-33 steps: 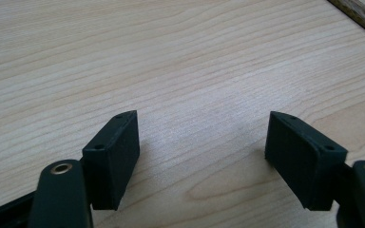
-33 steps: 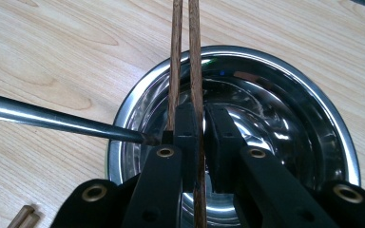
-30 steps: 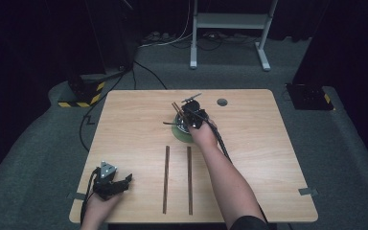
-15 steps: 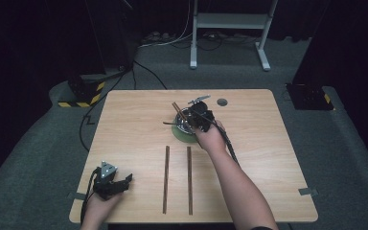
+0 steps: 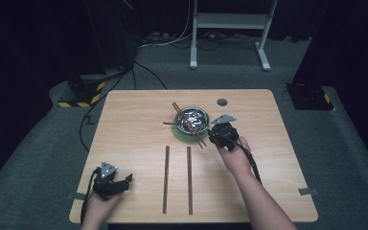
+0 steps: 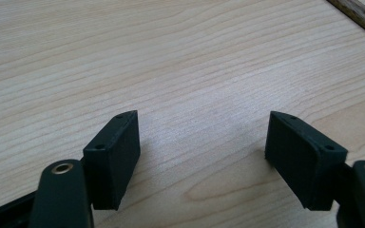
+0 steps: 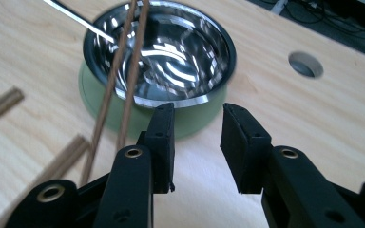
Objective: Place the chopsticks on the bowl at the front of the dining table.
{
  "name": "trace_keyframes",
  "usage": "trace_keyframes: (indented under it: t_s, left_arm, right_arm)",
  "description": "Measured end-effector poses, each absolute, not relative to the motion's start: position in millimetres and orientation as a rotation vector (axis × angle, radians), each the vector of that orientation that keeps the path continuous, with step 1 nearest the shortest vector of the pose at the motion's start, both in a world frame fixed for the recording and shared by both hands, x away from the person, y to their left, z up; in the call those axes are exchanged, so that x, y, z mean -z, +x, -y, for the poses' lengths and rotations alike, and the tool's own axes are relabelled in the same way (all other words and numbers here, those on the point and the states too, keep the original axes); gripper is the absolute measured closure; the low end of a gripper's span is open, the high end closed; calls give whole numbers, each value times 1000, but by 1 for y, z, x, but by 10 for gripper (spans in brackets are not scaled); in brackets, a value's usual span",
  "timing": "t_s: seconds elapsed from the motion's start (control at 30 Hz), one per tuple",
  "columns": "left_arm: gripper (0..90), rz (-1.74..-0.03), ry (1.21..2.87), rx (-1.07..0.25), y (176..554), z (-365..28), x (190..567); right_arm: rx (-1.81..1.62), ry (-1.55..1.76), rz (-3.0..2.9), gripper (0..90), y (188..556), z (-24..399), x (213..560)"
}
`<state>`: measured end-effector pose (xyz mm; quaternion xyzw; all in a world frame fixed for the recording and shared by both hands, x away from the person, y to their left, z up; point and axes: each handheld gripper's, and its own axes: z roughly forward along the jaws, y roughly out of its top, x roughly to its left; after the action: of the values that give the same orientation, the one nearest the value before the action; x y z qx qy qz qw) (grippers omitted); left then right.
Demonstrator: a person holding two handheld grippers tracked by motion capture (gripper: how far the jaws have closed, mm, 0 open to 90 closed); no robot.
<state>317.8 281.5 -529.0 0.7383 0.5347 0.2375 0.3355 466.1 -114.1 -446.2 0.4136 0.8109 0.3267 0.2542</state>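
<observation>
My right tongs (image 5: 220, 135) stand just beside the steel bowl (image 5: 193, 118), at its right and a little toward me. Their jaws have just been opening and now stand partly apart with nothing between them. In the right gripper view the bowl (image 7: 159, 57) lies straight ahead of the jaw tips, close, sitting on a green base (image 7: 190, 118). A pair of chopsticks (image 5: 188, 123) rests across the bowl's rim, its long axis running diagonally from the far left down to the near right, so the near ends come to the desk (image 5: 268, 158) just left of my right tongs. A thin metal utensil (image 7: 78, 19) lies in the bowl too; I think it is a spoon handle, but the view is not clear enough.

Two more sticks (image 5: 177, 179) lie parallel on the desk, pointing away from me, between my two hands. The left tongs (image 5: 117, 184) rest low at the near left corner, wide open and empty over bare wood (image 6: 195, 71). The right hand is nearer to the bowl; the near ends of the sticks lie about halfway between both.
</observation>
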Motion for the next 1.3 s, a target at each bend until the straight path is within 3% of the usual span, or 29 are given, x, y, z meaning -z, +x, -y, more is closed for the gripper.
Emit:
trace_keyframes:
  t_s: [0.2, 0.37, 0.63, 0.87, 1.1, 1.3]
  left_arm:
    - [275, -1398, 1919, -625, 318, -281, 529]
    - [268, -1394, 1918, -616, 318, -282, 529]
    - [270, -1389, 1921, -615, 319, -281, 529]
    - [346, -1399, 1970, -618, 325, -274, 524]
    - [429, -1336, 1989, -643, 342, -238, 504]
    - [513, -1294, 1942, -521, 361, -191, 486]
  right_arm:
    - [-912, 1148, -2224, 643, 446, 138, 471]
    - [-950, 1154, -2269, 655, 440, 140, 486]
    - [-964, 1122, -2297, 601, 428, 138, 507]
    - [-968, 1206, -2328, 597, 430, 140, 517]
    - [-1047, 1207, -2322, 614, 438, 141, 503]
    - [-1100, 1220, -2240, 615, 451, 143, 491]
